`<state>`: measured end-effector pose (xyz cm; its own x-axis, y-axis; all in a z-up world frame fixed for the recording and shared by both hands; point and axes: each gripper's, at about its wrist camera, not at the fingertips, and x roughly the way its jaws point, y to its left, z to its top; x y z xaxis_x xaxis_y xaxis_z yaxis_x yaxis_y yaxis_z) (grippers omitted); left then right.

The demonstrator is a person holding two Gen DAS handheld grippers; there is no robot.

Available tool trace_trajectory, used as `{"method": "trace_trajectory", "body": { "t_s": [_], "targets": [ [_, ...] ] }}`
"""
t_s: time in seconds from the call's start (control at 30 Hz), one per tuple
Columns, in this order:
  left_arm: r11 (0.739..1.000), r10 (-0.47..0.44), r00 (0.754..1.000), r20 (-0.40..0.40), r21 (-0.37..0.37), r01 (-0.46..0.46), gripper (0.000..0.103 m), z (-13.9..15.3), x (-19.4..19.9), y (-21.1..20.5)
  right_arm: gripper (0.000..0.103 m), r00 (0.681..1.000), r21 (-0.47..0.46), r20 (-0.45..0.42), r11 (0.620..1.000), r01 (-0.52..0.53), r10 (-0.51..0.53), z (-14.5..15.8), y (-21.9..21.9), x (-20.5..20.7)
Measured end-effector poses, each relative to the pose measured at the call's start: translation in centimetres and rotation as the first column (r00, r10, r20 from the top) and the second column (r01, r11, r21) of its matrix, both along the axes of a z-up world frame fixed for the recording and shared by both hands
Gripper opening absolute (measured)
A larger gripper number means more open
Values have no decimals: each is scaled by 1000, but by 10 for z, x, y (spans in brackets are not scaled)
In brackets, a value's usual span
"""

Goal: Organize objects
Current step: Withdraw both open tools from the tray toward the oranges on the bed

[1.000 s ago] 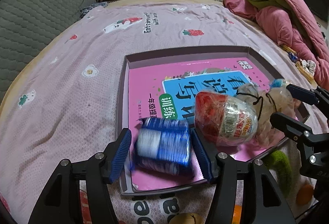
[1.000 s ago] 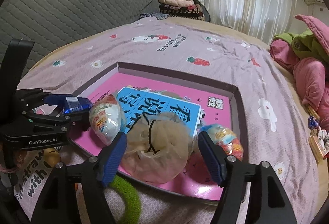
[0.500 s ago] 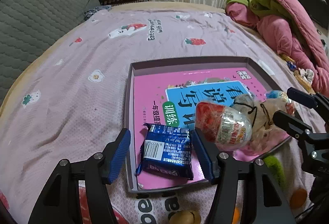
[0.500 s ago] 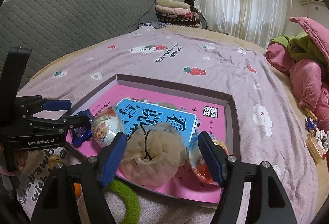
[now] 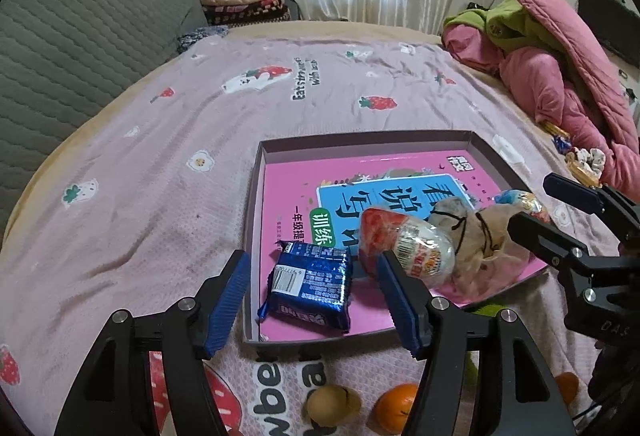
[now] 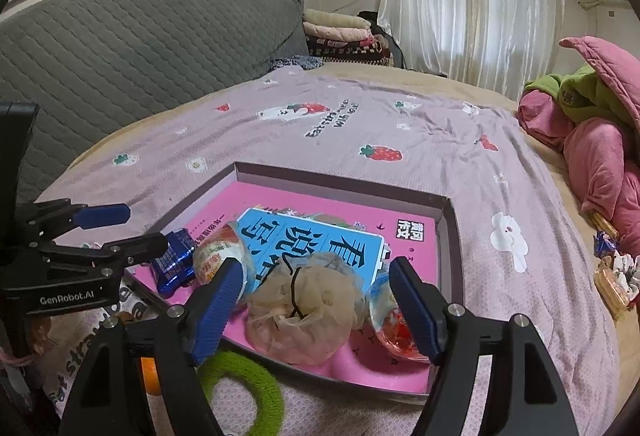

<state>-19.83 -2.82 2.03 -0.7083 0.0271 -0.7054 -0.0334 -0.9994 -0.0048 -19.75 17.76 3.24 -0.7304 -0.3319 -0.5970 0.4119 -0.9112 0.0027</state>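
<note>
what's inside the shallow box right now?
In the shallow box: pink workbook flat on the bottom, and on it a blue snack packet, a wrapped egg-shaped toy, a tan tied bag and a second wrapped toy. Anything under the workbook is hidden.

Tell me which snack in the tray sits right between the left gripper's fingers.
The blue foil snack packet, lying flat at the tray's near corner. The red-and-white egg-shaped snack and the other wrapped items lie further right.

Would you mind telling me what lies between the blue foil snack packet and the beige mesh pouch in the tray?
A clear-wrapped red-and-white snack egg lies between the blue foil snack packet and the beige mesh pouch, touching the pouch; the left wrist view shows it best.
</note>
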Motion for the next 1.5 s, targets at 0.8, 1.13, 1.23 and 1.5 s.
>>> {"method": "trace_trajectory", "body": {
  "t_s": [0.8, 1.13, 1.23, 1.5],
  "targets": [
    [999, 14, 997, -75, 43, -11, 67, 46, 60, 11, 84, 986, -97, -164, 995, -12, -4, 50, 22, 58],
    [999, -8, 994, -107, 47, 13, 67, 58, 84, 14, 85, 976, -109, -216, 994, -13, -11, 61, 29, 92],
    [999, -18, 993, -116, 47, 24, 67, 58, 90, 15, 86, 976, -111, -217, 994, -10, -14, 60, 31, 100],
    [998, -47, 992, -114, 35, 52, 67, 53, 104, 20, 87, 980, -107, -199, 994, 7, -28, 53, 35, 115]
  ]
}}
